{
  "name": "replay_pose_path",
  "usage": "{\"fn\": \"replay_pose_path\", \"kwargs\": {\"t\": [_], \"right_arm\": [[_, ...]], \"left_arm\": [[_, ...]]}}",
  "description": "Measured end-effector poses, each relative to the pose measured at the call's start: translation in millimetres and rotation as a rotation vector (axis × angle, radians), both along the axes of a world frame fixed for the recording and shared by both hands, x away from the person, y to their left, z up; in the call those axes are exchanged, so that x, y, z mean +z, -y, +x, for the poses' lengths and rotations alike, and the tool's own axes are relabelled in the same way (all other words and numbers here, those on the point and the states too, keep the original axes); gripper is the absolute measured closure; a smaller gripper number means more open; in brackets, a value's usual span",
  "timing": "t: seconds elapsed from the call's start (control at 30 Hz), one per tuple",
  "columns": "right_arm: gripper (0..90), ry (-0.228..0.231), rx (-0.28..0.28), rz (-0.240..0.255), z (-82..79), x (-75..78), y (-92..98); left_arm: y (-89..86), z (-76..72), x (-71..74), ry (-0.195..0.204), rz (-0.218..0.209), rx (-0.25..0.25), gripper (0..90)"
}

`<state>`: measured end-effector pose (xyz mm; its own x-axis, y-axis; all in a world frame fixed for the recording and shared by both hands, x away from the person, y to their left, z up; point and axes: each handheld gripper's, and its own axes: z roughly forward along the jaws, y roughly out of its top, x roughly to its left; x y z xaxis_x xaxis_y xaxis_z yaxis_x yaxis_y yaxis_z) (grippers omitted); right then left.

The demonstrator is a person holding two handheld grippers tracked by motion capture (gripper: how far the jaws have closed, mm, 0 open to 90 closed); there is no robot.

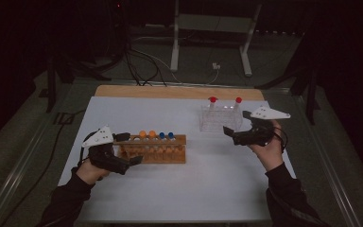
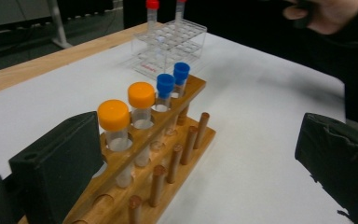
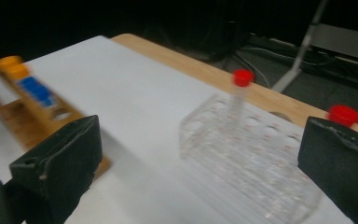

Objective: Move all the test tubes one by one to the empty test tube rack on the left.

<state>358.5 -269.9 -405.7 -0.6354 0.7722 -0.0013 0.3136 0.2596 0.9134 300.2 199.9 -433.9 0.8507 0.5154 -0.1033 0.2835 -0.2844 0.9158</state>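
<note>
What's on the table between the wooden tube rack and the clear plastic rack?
Nothing: in the high view, only bare white table separates the wooden rack from the clear rack.

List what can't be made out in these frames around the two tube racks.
- Wooden rack, right gripper view: motion-blurred, cut by the left edge; tube count unclear.
- Second red-capped tube, right gripper view: body hidden behind the right gripper jaw.
- Clear rack, high view: dim and small; holes uncountable.
- Wooden rack's near end, left gripper view: covered by the left gripper jaw.
</note>
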Motion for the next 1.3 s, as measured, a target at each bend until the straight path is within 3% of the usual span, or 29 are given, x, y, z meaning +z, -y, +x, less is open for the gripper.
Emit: {"fn": "replay_pose_path", "kwargs": {"t": [0.2,0.33,0.47,0.8,1.0,1.3], "right_arm": [[0.0,-0.007,-0.075,0.0,26.2,-10.6,14.7],[0.0,-0.045,-0.118,0.016,43.6,-18.1,22.2],[0.0,-0.094,-0.165,-0.009,60.9,-25.7,25.3],[16.8,-0.189,-0.263,0.012,91.8,-43.6,36.2],[31.4,-0.207,-0.296,0.013,101.0,-50.8,41.5],[52.9,-0.222,-0.288,0.025,111.6,-56.7,44.2]], "left_arm": [[0.1,-3.1,-0.6,0.004,-0.004,-0.005,1.0],[-1.1,-3.4,-1.1,0.009,-0.008,0.001,0.9],[-2.6,-3.1,-2.2,0.006,-0.007,0.005,1.0],[-3.2,-3.5,-3.1,0.011,-0.005,0.009,1.0],[-2.7,-2.8,-4.3,0.008,0.0,0.007,1.0],[-2.0,-2.0,-5.9,0.002,0.005,0.005,0.9]]}}
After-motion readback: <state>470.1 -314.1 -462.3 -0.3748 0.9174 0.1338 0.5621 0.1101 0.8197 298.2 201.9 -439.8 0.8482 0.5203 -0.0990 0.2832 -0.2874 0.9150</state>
